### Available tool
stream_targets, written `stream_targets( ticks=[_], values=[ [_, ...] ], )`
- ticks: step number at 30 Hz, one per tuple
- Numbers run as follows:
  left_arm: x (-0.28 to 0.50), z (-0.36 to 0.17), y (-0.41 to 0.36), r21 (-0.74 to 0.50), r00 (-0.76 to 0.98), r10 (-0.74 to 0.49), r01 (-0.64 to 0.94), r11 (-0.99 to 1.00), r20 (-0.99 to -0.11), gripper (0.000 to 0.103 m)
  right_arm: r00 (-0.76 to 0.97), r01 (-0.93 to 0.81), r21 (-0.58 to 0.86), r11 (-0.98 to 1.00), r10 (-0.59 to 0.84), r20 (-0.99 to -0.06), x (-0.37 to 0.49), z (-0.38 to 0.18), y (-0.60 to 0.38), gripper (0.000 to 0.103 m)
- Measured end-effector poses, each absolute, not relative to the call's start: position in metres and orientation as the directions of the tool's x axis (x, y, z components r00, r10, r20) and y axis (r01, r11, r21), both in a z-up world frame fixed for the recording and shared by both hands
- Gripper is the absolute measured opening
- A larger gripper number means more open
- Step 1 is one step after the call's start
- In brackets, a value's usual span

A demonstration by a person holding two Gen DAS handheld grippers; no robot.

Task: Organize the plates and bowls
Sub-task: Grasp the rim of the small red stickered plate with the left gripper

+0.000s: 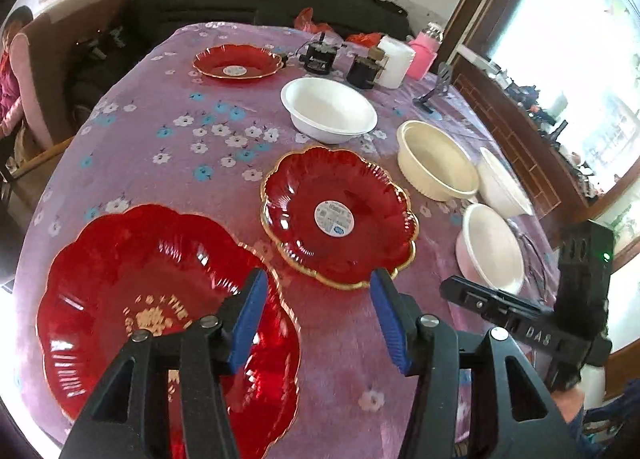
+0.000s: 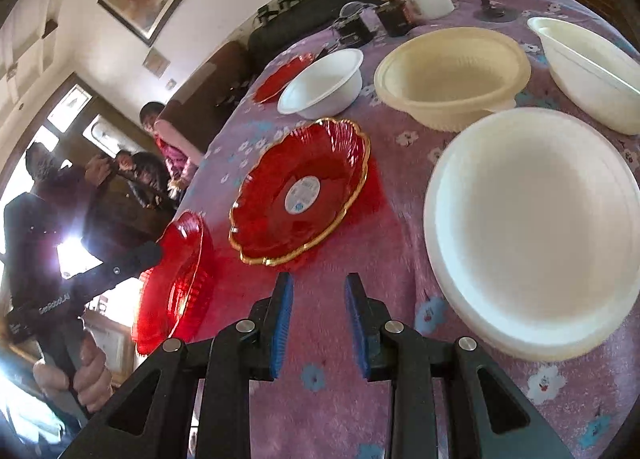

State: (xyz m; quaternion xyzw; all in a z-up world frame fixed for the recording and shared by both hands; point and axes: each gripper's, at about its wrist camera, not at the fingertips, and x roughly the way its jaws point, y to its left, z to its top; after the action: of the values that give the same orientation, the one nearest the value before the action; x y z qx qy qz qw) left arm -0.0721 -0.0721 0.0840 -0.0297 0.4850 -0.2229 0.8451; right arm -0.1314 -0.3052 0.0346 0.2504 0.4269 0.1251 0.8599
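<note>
A large red glass plate [image 1: 160, 299] lies at the table's near left. My left gripper [image 1: 320, 299] hovers over its right rim, open, with its pads off the plate. A gold-rimmed red plate [image 1: 340, 219] with a round sticker sits just beyond; a third red plate [image 1: 238, 61] lies at the far side. My right gripper [image 2: 320, 299] stands open over bare cloth, with nothing between its fingers. The gold-rimmed plate [image 2: 300, 191] is ahead of it and a white bowl [image 2: 532, 231] close on its right. Further off are a cream bowl [image 2: 452, 75] and two white bowls [image 2: 324, 83] [image 2: 592, 71].
A purple flowered cloth [image 1: 180, 147] covers the table. Dark small devices [image 1: 320, 57], a white tub [image 1: 396, 61], a pink bottle [image 1: 424, 53] and a phone stand [image 1: 436, 91] crowd the far edge. People [image 2: 140, 171] stand beyond the left side. A hand [image 2: 80, 375] grips the left tool.
</note>
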Motion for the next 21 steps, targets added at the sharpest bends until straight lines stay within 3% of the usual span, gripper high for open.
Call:
stream_targets(
  ticks=[15, 21],
  values=[
    [0.026, 0.043, -0.092, -0.158, 0.342, -0.21, 0.175, 0.972, -0.916, 0.056, 0.584, 0.097, 0.52, 0.848, 0.375, -0.72, -0.091, 0.032, -0.297, 0.032],
    [0.043, 0.033, -0.088, -0.179, 0.314, -0.213, 0.134, 0.975, -0.925, 0.056, 0.578, 0.129, 0.513, 0.849, 0.356, -0.735, -0.083, 0.03, -0.294, 0.032]
  ],
)
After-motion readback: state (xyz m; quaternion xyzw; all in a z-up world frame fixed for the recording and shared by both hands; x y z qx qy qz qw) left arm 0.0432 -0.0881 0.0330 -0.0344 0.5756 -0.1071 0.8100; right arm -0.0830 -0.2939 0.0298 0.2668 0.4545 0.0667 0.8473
